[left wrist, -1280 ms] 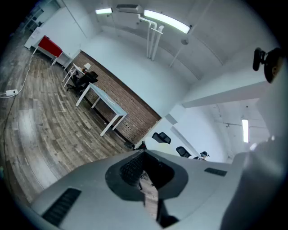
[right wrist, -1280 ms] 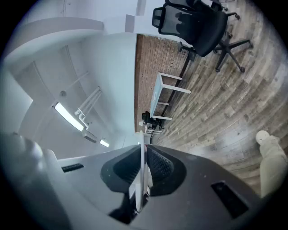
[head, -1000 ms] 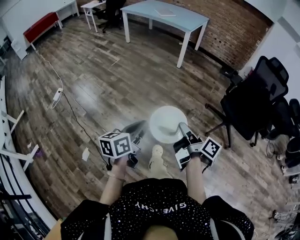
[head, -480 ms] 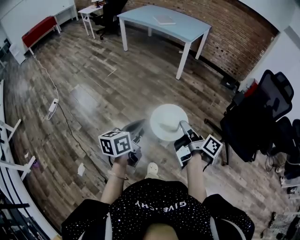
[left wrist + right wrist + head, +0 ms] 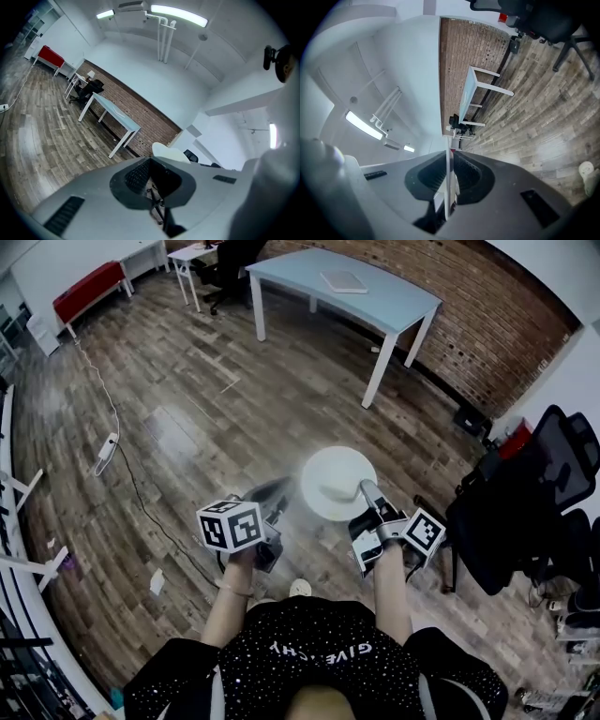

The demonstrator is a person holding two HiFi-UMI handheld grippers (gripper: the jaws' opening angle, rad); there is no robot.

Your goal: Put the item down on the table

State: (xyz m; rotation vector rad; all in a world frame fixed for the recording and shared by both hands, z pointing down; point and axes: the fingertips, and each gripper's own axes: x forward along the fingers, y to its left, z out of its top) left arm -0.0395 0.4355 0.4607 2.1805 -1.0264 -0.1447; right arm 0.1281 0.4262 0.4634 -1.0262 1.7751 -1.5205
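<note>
The left gripper (image 5: 274,495) has its jaws pressed together on nothing, just left of the white plate (image 5: 336,482). The right gripper (image 5: 366,493) pinches the plate's near-right rim, holding it roughly level above the wooden floor (image 5: 187,390). The table (image 5: 398,304) stands far ahead, well apart from the plate, so carrying it there looks like the right gripper's job.
</note>
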